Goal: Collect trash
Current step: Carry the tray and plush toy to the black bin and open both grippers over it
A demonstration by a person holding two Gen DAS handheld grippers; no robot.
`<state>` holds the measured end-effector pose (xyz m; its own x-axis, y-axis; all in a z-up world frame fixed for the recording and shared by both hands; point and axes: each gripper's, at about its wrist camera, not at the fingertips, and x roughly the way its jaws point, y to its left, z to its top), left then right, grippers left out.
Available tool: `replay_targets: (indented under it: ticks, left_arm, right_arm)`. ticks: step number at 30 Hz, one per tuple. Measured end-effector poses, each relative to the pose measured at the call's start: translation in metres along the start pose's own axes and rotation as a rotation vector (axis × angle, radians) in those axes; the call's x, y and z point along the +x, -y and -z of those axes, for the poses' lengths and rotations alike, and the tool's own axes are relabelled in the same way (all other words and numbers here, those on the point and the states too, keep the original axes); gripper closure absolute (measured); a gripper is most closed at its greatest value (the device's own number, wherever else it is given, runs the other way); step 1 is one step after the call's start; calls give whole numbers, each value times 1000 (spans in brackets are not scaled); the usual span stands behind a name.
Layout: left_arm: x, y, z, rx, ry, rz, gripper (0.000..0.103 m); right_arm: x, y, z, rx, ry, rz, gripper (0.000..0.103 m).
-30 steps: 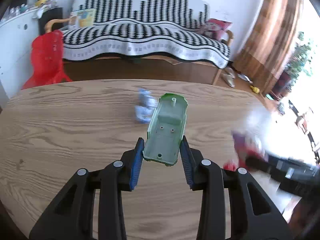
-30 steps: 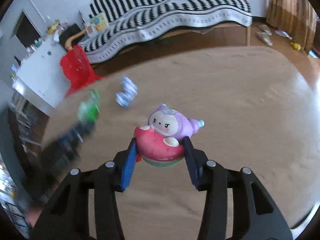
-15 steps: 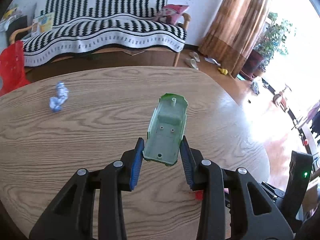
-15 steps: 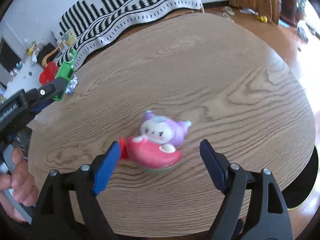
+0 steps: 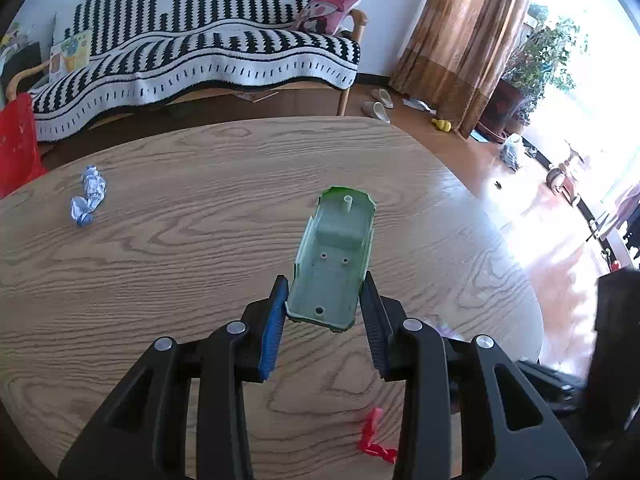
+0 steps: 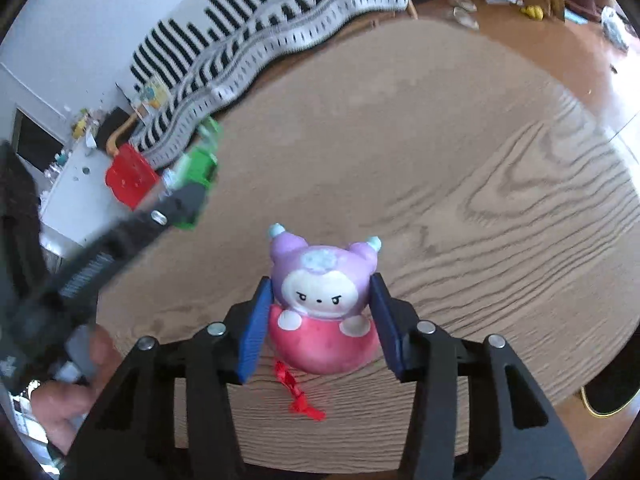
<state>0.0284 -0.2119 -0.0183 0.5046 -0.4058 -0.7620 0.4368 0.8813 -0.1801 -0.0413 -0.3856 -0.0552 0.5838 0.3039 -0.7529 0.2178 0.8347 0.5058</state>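
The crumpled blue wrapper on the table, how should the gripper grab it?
The crumpled blue foil wrapper lies loose and alone on the wooden table. It runs long and narrow toward the sofa, so probably come straight down and pinch across its thin middle, one finger on each long side.

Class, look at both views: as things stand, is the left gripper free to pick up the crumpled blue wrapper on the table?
Probably not yet. The left gripper is clamped on the green plastic shell, so its fingers are occupied. The table towards the blue wrapper looks unobstructed.
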Motion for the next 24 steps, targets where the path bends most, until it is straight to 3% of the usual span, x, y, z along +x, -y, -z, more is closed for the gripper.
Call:
replay_targets:
  ticks: [3,7,14,19,24]
  left_arm:
    - [-1,10,1,13,1,24,67]
    - [2,41,7,56,-8,68,67]
    - [10,129,31,171,-24,188,67]
    - [16,208,70,293,-57,290,67]
    - [22,271,108,411,-91,360,67]
  right_arm:
    - [-25,7,-3,13,49,-10,55]
    - [-69,42,0,40,121,55,55]
    - [-145,157,32,182,216,284,55]
    - [-178,237,57,293,209,409,55]
    - [-187,299,79,413,143,462,55]
